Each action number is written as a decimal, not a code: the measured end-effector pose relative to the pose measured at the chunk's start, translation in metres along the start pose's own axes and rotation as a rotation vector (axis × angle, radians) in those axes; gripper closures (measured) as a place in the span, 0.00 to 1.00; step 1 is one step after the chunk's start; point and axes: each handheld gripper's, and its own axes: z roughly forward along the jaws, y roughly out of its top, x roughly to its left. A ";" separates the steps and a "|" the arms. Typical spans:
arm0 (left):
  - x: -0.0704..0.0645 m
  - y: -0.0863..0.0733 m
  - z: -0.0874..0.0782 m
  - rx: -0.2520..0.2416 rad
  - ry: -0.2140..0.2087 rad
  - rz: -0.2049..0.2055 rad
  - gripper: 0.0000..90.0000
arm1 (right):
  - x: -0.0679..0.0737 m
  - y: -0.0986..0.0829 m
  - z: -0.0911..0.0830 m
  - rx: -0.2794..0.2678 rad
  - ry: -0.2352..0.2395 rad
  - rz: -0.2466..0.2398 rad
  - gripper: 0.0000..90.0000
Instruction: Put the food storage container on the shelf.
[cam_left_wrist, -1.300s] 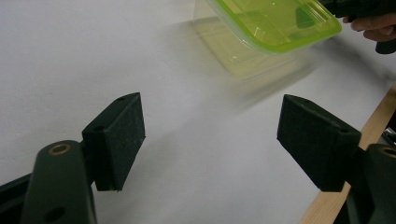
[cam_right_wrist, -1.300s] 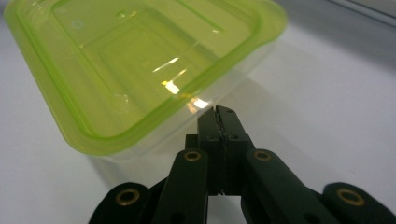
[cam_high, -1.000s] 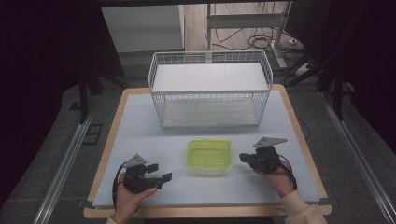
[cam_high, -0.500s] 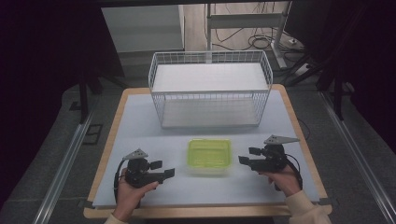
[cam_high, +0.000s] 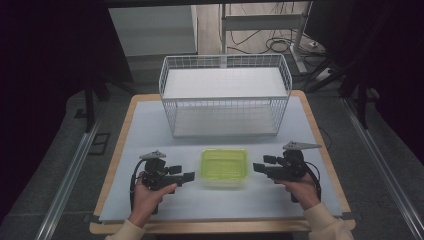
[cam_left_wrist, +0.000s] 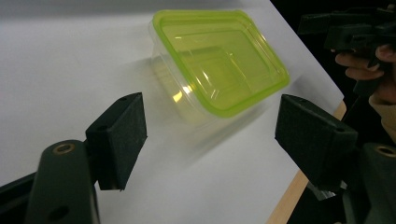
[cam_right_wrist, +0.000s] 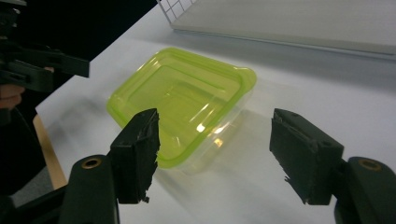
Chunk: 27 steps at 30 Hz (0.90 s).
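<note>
A clear plastic box with a yellow-green lid (cam_high: 224, 167) lies on the white table mat, between my two grippers. In the high view my left gripper (cam_high: 186, 173) is just left of it and my right gripper (cam_high: 261, 166) just right of it, both pointing inward. The left gripper (cam_left_wrist: 210, 128) is open, its jaws spread wide with the box (cam_left_wrist: 218, 58) a short way ahead. My right gripper (cam_right_wrist: 212, 140) is also open, its jaws standing either side of the box's near corner (cam_right_wrist: 182, 102) without touching it.
A white wire basket (cam_high: 225, 95) stands at the back of the table, behind the box. The wooden table edge (cam_high: 220, 227) runs close along the front. In the left gripper view the other hand and gripper (cam_left_wrist: 359, 32) show at the top right.
Both grippers have moved inward toward the box, the left one rightward and the right one leftward. The box has not moved.
</note>
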 end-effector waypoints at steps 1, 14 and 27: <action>0.001 0.002 0.002 -0.004 0.000 -0.009 0.29 | 0.000 0.001 0.001 0.002 0.000 0.006 0.38; 0.006 0.033 0.024 0.010 -0.017 -0.063 0.30 | 0.001 0.017 0.032 0.039 -0.006 0.098 0.42; 0.017 0.026 0.042 0.049 -0.027 -0.103 0.34 | -0.003 0.007 0.039 0.077 -0.004 0.142 0.46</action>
